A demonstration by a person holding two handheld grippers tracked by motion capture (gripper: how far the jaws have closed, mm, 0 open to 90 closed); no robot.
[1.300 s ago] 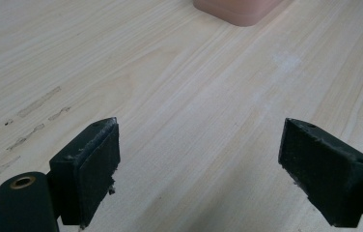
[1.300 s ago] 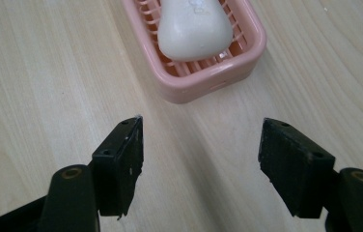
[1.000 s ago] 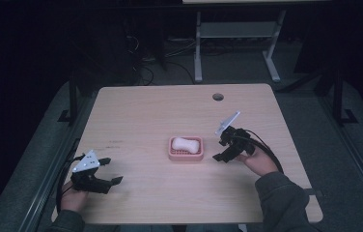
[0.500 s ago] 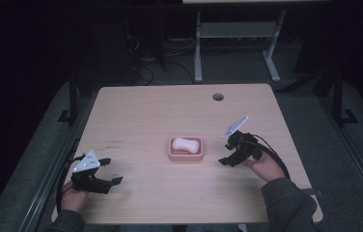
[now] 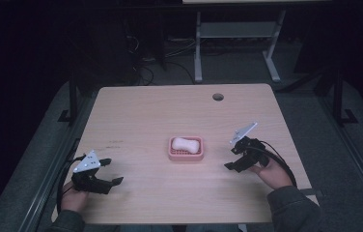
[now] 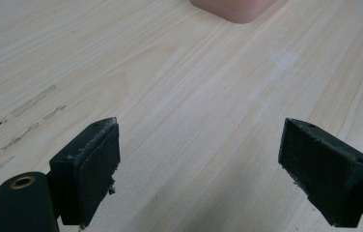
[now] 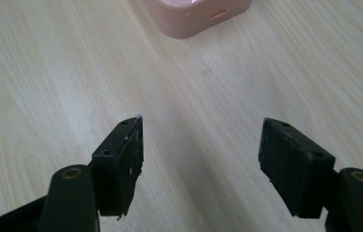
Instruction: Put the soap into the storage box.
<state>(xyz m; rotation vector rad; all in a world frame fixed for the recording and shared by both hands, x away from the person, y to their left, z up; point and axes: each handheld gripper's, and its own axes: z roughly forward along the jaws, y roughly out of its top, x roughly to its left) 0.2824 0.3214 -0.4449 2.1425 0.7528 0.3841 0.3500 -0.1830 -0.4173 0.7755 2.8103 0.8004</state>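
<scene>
Soap (image 5: 186, 144) sits in the pink dish (image 5: 186, 155) at table centre, long axis crosswise — my right gripper (image 5: 236, 158), jaws wide and empty, is nearer; left gripper (image 5: 108, 172) open too, well apart

On the desk (image 5: 136, 116) before me the soap dish (image 5: 186, 149) sits near the middle with the soap bar (image 5: 186, 143) lying in it, my left tongs (image 5: 106, 171) well to its left near the front edge, my right tongs (image 5: 233, 158) just to its right.
</scene>
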